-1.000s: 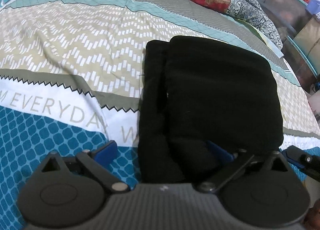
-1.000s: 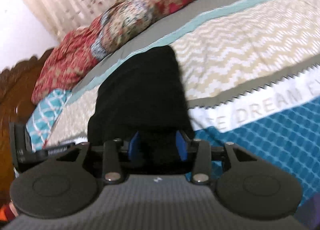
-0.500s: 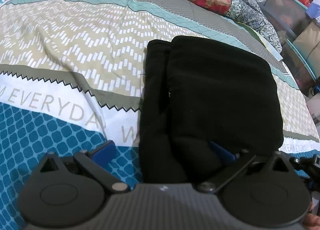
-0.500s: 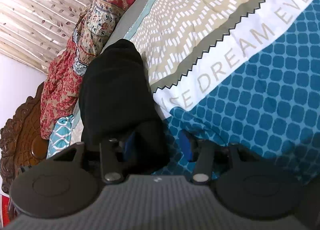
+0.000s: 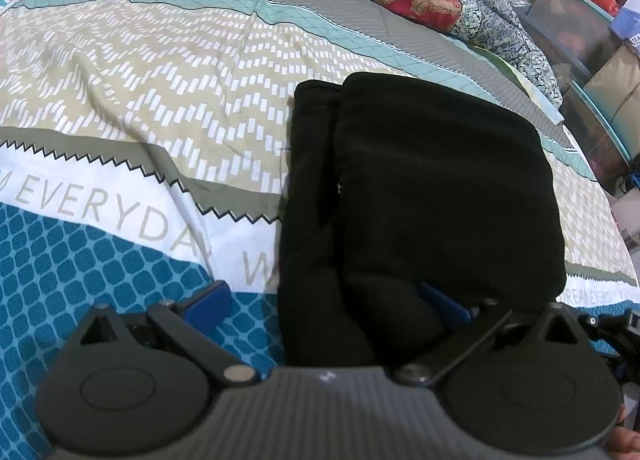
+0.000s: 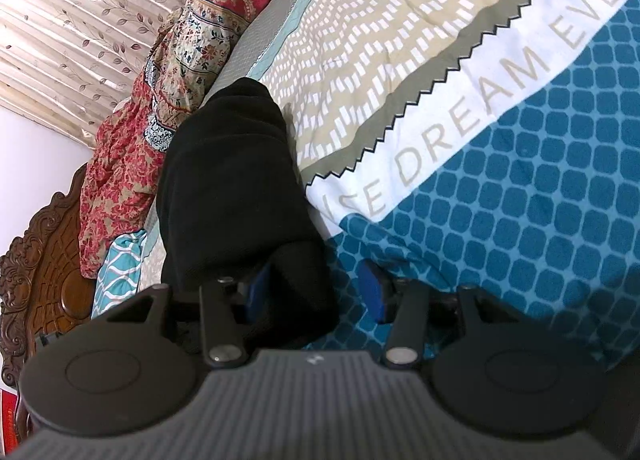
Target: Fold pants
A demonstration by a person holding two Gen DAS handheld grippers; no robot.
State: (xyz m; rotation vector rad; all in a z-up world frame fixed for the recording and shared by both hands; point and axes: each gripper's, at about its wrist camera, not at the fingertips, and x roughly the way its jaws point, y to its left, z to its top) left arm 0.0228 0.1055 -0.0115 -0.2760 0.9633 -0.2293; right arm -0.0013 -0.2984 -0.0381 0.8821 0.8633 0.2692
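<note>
Spread over the patterned bedsheet [image 5: 168,132], my black pants [image 5: 432,188] look nearly folded; left gripper [image 5: 324,302] gapes wide, right gripper [image 6: 314,290] straddles a corner unclamped.

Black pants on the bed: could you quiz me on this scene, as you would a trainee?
1. True or false: the folded black fabric pants lie on a bare wooden table.
2. What colour are the pads of the left gripper? A red, B blue, C white.
3. Fill in: the jaws of the right gripper stand ____, with one edge of the pants between them.
Key: 1 false, they lie on the patterned bedsheet; 2 B; 3 open.
</note>
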